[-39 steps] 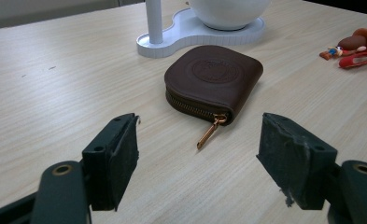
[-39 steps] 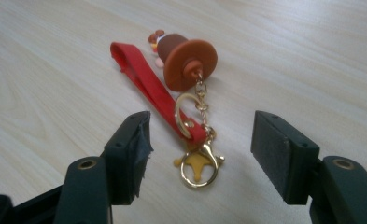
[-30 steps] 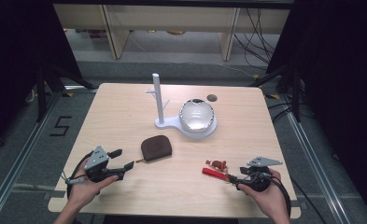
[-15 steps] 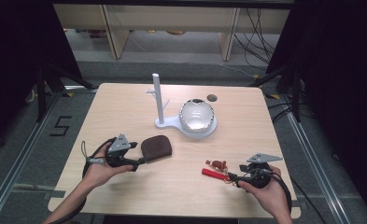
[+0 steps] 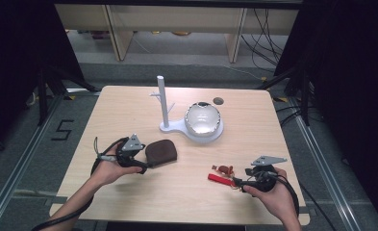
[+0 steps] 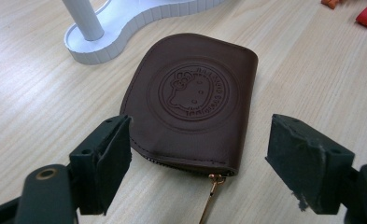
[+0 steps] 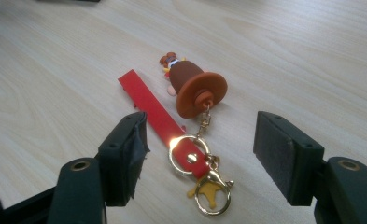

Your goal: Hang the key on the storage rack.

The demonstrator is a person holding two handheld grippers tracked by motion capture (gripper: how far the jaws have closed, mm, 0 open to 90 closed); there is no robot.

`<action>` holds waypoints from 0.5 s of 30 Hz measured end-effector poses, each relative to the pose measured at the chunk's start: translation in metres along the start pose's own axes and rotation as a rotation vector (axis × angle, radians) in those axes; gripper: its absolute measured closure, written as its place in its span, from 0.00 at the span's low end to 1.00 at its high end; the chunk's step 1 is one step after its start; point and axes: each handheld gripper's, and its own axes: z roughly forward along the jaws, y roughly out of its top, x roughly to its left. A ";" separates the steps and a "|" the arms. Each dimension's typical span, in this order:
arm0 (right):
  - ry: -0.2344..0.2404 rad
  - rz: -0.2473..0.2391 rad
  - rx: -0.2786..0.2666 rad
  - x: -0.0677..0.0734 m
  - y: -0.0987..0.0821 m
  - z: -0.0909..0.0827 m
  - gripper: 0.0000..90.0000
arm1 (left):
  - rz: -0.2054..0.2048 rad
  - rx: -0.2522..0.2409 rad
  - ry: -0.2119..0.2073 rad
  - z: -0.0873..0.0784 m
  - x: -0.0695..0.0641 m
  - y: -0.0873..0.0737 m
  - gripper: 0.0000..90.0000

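From above, the pale wooden counter (image 5: 129, 106) carries a white stand with an upright post (image 5: 163, 103) and a silvery dome (image 5: 203, 119). My left hand-held gripper (image 5: 148, 165) has just been opening — its view shows the embossed brown leather pouch (image 6: 190, 98) between wide jaws, untouched. My right hand-held gripper (image 5: 235, 183) gapes too, either side of a red-strapped keyring with a brown figurine (image 7: 190, 86) — its gold clasp only shows close up.
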 end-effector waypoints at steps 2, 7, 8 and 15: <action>0.005 0.006 0.004 0.001 0.000 0.004 0.40 | -0.006 -0.004 0.008 -0.001 -0.001 0.000 0.23; 0.014 -0.021 0.050 0.000 0.004 0.013 0.40 | -0.001 -0.001 0.006 -0.001 -0.001 -0.001 0.23; 0.019 -0.013 0.051 0.000 0.005 0.014 0.40 | 0.000 -0.001 0.007 0.000 -0.001 0.000 0.23; 0.027 0.023 0.069 0.005 0.005 0.016 0.40 | 0.037 0.042 0.001 0.015 0.006 0.012 0.21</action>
